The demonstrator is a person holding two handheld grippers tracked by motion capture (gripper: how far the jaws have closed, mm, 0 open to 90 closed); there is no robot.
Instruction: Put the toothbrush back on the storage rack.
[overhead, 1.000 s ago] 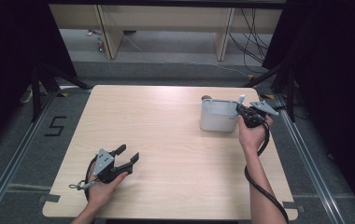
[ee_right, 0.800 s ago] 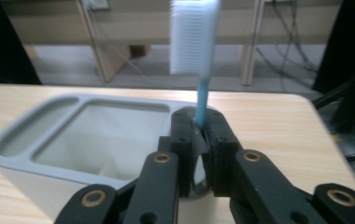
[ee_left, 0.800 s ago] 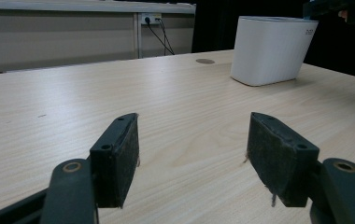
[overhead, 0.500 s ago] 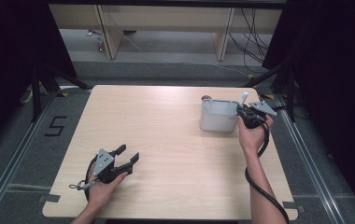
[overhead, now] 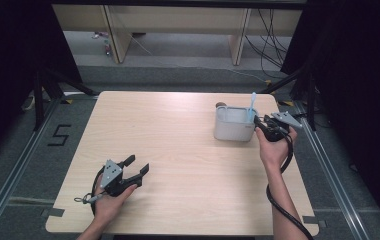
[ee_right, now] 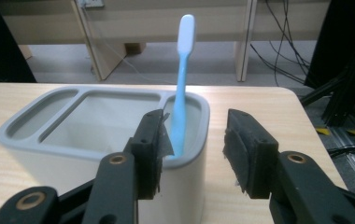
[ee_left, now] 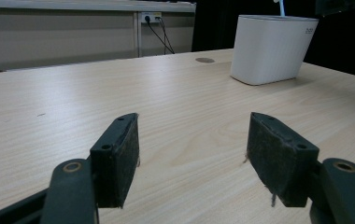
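A white holder (overhead: pixel 233 127) with several compartments stands at the table's far right. A light blue toothbrush (ee_right: pixel 182 70) stands upright in its right-hand compartment, leaning on the rim. My right gripper (overhead: pixel 259 124) is just right of the holder, at rim height. Its jaws have just been opening and now stand open (ee_right: pixel 194 149), with the holder's corner between them and neither pad pressing on anything. My left gripper (overhead: pixel 137 166) rests near the table's front left, open and with nothing in it (ee_left: pixel 192 158). It points across the table toward the holder (ee_left: pixel 271 49).
The wooden table (overhead: pixel 178 140) has a small round hole (overhead: pixel 221 105) just behind the holder. The right gripper's cable (overhead: pixel 283 205) trails along the forearm toward the front edge. Beyond the table are a floor mark "5" (overhead: pixel 59 135) and shelving legs.
The right gripper's jaws have spread apart and let go of the toothbrush, which now stands on its own in the holder. The left gripper has not moved.
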